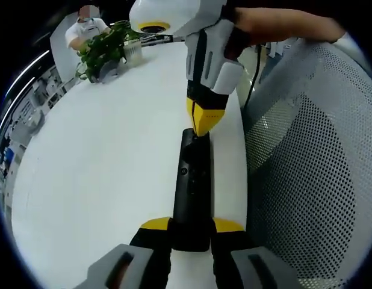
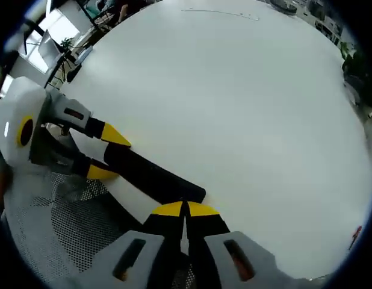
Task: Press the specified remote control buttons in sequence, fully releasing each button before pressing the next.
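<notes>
A long black remote control [image 1: 192, 180] lies over the white table [image 1: 102, 156], close to its edge. My left gripper [image 1: 192, 226] is shut on the remote's near end, one yellow tip on each side. My right gripper [image 1: 203, 123] comes down from above with its jaws shut, and its joined yellow point rests on the remote's far end. In the right gripper view, my right gripper [image 2: 185, 208] is shut, its tips at the end of the remote control [image 2: 151, 173]. The left gripper [image 2: 109, 154] clamps the other end there.
A grey mesh chair [image 1: 312, 156] stands right beside the table edge; the mesh chair [image 2: 65, 229] also lies under the grippers. A potted plant [image 1: 106, 49] and a seated person [image 1: 85, 29] are at the far end. A person's arm [image 1: 282, 24] holds the right gripper.
</notes>
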`<state>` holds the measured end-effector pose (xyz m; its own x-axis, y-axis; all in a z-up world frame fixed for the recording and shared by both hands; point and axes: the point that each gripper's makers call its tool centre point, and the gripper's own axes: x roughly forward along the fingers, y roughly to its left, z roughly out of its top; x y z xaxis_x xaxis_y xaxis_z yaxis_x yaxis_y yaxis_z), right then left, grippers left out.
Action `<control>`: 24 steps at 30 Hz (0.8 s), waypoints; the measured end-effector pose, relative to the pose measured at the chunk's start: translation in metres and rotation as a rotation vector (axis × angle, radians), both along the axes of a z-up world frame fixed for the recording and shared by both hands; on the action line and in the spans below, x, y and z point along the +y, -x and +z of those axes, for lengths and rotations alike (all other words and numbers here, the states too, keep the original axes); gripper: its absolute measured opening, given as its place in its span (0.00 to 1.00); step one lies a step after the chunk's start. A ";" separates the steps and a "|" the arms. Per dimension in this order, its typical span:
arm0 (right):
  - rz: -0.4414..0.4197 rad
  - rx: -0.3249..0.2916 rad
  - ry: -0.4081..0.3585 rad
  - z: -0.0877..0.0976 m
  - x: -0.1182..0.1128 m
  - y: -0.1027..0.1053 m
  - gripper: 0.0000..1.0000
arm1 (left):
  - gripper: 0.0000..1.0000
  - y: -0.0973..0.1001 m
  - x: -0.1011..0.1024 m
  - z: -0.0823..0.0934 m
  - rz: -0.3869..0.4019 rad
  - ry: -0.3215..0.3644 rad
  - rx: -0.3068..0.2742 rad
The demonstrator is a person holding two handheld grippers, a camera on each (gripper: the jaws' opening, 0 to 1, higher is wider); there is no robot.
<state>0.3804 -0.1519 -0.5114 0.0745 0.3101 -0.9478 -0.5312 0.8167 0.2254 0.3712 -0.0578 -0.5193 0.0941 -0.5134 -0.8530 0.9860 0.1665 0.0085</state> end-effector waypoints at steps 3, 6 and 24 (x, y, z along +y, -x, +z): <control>-0.016 -0.017 0.009 0.002 -0.006 -0.004 0.00 | 0.25 0.000 0.000 0.000 -0.002 0.000 0.000; -0.038 0.006 -0.022 0.001 -0.003 -0.003 0.00 | 0.25 -0.001 0.000 -0.001 -0.003 -0.002 0.000; 0.033 -0.046 0.032 -0.001 -0.005 -0.005 0.00 | 0.25 -0.001 0.000 0.000 0.009 0.002 0.007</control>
